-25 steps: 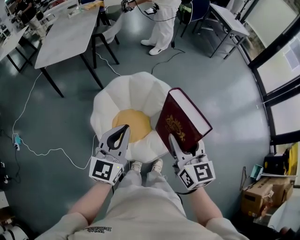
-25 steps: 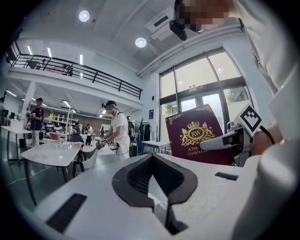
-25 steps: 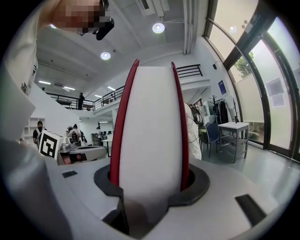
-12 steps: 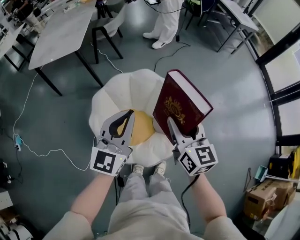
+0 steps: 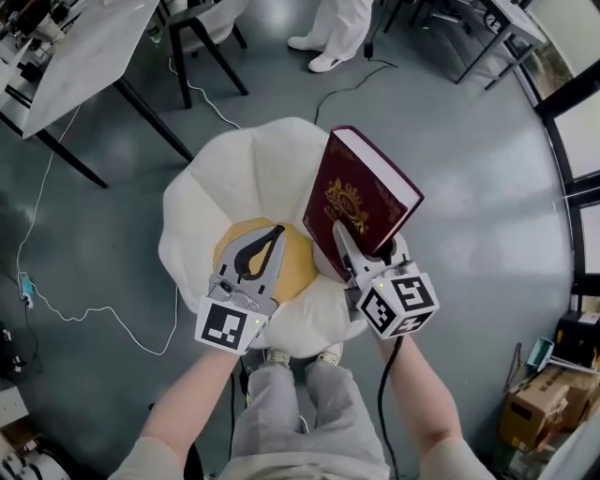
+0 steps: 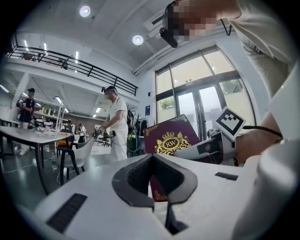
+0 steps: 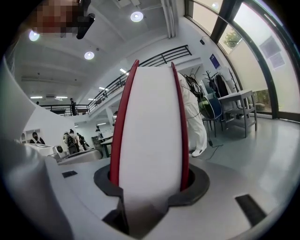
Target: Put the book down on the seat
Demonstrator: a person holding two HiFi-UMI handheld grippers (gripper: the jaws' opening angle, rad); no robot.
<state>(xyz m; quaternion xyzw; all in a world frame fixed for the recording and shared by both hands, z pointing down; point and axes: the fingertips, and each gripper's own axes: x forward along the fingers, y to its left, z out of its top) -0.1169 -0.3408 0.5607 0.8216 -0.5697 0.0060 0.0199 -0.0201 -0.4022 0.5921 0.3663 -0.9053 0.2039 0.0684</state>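
- The book point(image 5: 361, 202) is thick, with a maroon hard cover and a white page block. The left gripper view shows a gold crown crest with the letters RW on it point(image 6: 171, 140), and gold ornaments in the corners.
- It stands on its edge, leaning a little to the right, with the front cover turned left and the page edges facing the person.
- It is over the right side of the seat point(image 5: 253, 178). No view shows whether its lower edge touches the cushion.
- The right gripper point(image 5: 345, 234) has it by the near lower corner. In the right gripper view the jaws point(image 7: 150, 180) are pressed on both covers with the white pages between them.
- The seat is a low white pouf shaped like a ring of petals, with a yellow centre point(image 5: 298, 267).
- The left gripper point(image 5: 277, 228) is over that yellow centre, just left of the book and not touching it. Its tips point(image 6: 153, 157) meet with nothing between them.
- The person's shoes point(image 5: 272, 356) show at the near edge of the seat.
- A white cable point(image 5: 56, 281) runs across the grey floor on the left.
- A table point(image 5: 75, 56) stands far left, and a person in white point(image 5: 337, 28) stands at the far side.
- A cardboard box point(image 5: 539, 412) sits near right, and I cannot make out what is in it.
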